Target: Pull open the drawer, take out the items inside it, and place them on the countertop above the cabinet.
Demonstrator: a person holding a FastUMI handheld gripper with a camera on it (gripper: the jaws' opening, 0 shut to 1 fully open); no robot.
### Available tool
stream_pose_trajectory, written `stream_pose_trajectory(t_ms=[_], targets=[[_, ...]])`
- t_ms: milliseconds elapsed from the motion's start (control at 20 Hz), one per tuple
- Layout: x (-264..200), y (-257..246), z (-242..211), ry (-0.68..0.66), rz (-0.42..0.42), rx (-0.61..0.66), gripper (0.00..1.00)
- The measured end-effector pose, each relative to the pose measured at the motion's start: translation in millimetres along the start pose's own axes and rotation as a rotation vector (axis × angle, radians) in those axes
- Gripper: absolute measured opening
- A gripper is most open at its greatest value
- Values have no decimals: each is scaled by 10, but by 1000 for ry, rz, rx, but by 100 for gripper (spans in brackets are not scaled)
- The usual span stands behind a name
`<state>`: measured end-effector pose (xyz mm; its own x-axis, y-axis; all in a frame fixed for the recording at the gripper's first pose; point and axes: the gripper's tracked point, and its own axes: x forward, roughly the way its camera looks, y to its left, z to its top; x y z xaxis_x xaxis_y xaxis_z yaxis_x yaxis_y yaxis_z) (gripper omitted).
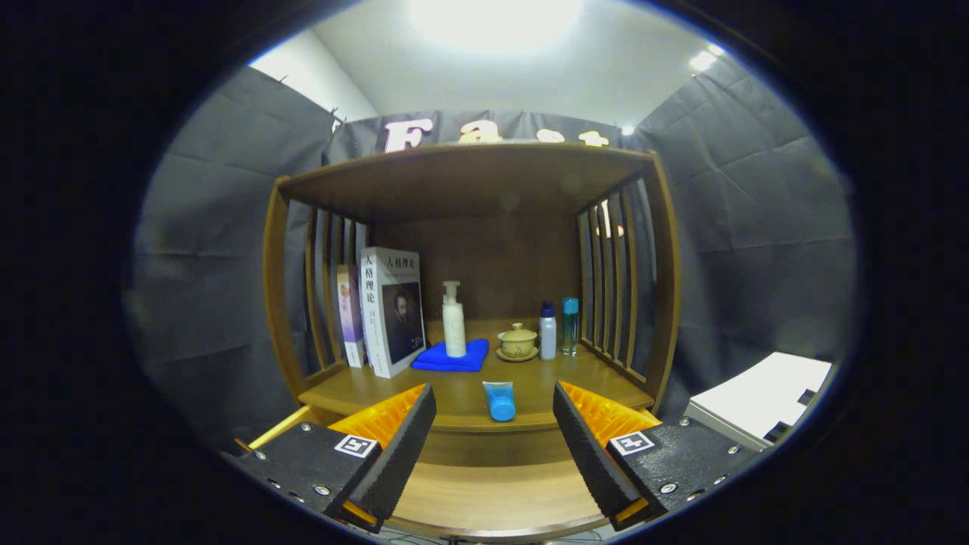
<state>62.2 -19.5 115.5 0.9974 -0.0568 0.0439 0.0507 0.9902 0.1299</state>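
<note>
Blue tube (500,400): lower centre, lying on the wooden surface (545,378), front edge.
Claw (493,439): wide open, empty.
Drawer (484,499): bottom centre, open.
Risk: tube rolling off if bumped.

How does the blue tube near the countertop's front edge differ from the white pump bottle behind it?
The blue tube lies flat on the bare countertop, just beyond the open gripper; the white pump bottle stands upright farther back on a folded blue cloth. The tube is short with a flat cap end; the bottle is taller with a pump head. Both sit on the countertop.
</note>
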Motion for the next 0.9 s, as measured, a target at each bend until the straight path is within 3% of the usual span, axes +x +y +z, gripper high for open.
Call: stream_pose_trajectory(t_ms=[550, 900], targets=[[-806, -65, -572, 2, -19, -8, 96], [-979, -59, -1159, 133, -4, -39, 96]])
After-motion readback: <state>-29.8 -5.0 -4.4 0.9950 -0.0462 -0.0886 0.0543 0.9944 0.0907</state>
